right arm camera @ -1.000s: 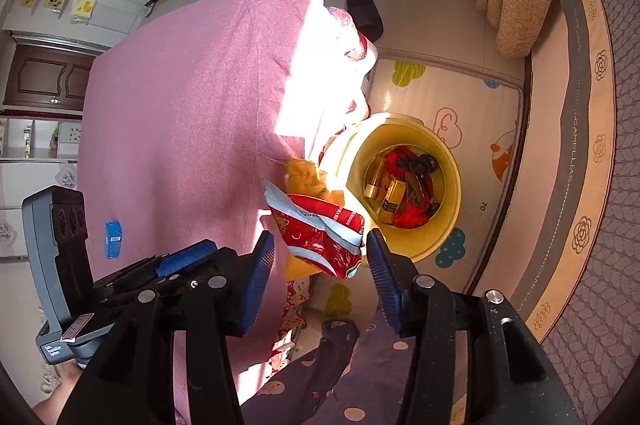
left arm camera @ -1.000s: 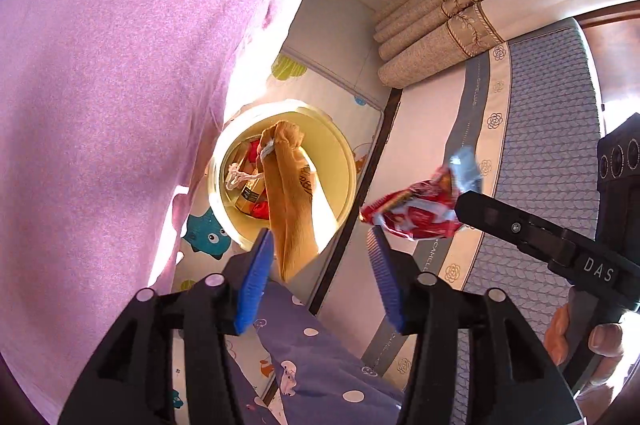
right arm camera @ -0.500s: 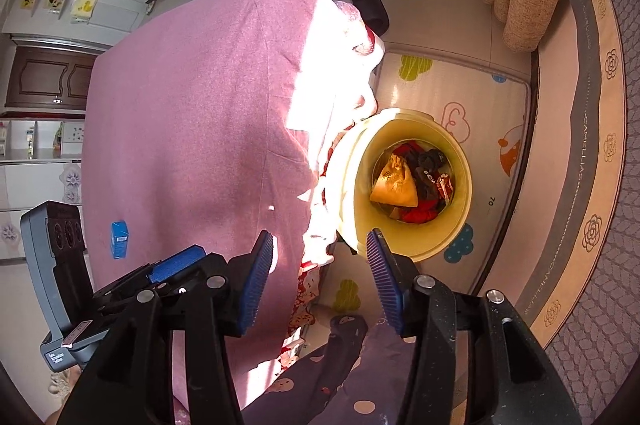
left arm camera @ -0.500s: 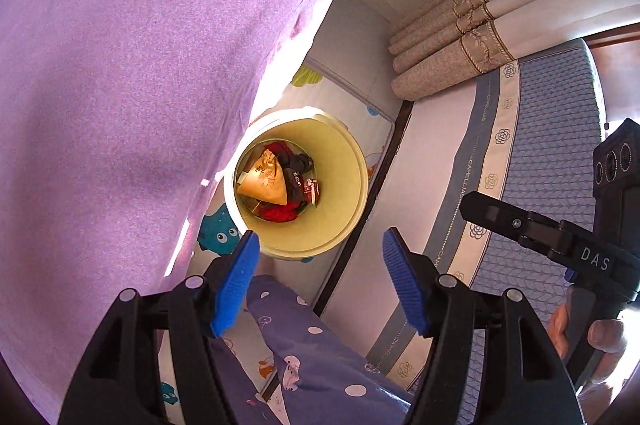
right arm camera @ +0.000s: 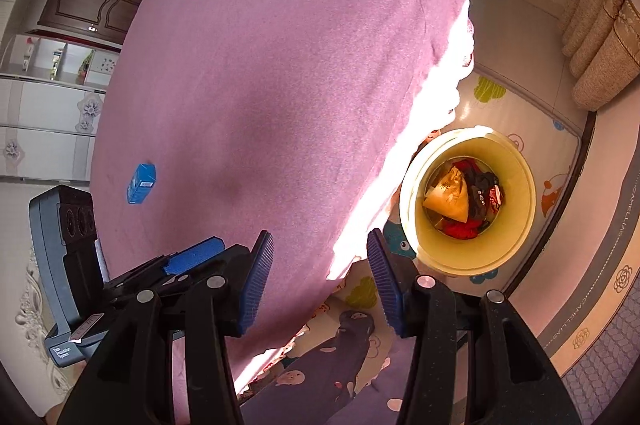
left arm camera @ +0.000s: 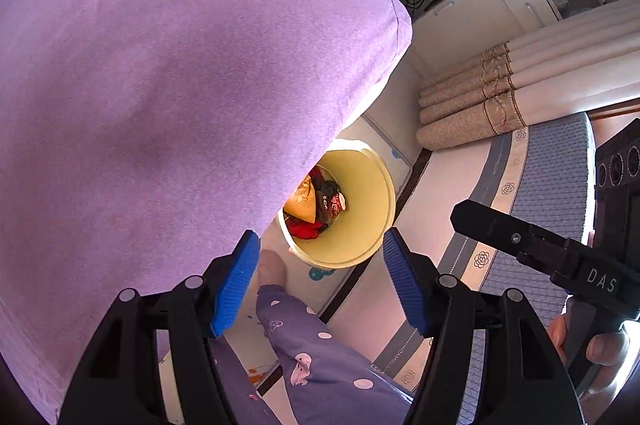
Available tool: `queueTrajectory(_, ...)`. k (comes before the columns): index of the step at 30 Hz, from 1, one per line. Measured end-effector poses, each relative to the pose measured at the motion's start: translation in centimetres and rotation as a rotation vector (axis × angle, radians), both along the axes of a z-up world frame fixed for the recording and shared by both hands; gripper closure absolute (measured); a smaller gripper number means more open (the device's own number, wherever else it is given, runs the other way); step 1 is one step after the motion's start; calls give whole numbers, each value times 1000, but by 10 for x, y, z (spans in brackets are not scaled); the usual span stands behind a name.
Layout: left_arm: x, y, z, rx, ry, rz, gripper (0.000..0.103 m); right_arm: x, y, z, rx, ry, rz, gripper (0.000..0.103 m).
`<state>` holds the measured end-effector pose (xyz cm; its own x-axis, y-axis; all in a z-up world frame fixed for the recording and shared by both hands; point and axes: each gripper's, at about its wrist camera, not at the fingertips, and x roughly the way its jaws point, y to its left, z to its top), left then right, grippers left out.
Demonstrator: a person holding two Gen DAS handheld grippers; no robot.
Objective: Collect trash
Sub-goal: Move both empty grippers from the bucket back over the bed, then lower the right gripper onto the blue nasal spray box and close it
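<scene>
Both wrappers gone from our tongs, now lying in bin (right arm camera: 516, 237); left gripper (left arm camera: 320, 279) and right gripper (right arm camera: 320, 281) are hanging spread, empty, left's jaws just widened; blanket (left arm camera: 160, 85) is overlapping bin's rim.

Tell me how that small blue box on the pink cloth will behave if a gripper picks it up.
The blue box looks like thin cardboard, so probably light and easily crushed by tight jaws. Its flat sides should grip well and it shouldn't roll. It lies on the soft pink cloth, which may give underneath when pressed.
</scene>
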<state>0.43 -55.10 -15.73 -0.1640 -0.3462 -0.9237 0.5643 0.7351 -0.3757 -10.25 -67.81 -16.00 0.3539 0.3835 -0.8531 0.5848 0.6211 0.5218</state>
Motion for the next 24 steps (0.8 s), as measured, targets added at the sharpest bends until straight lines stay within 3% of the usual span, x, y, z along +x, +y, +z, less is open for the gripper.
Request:
queueTrajectory(10, 54, 135, 16, 22, -50, 199, 38, 86, 126, 19, 10, -48, 219, 55)
queueTrajectory(24, 107, 295, 23, 38, -90, 326, 25, 161, 276, 31, -15, -70, 385, 55)
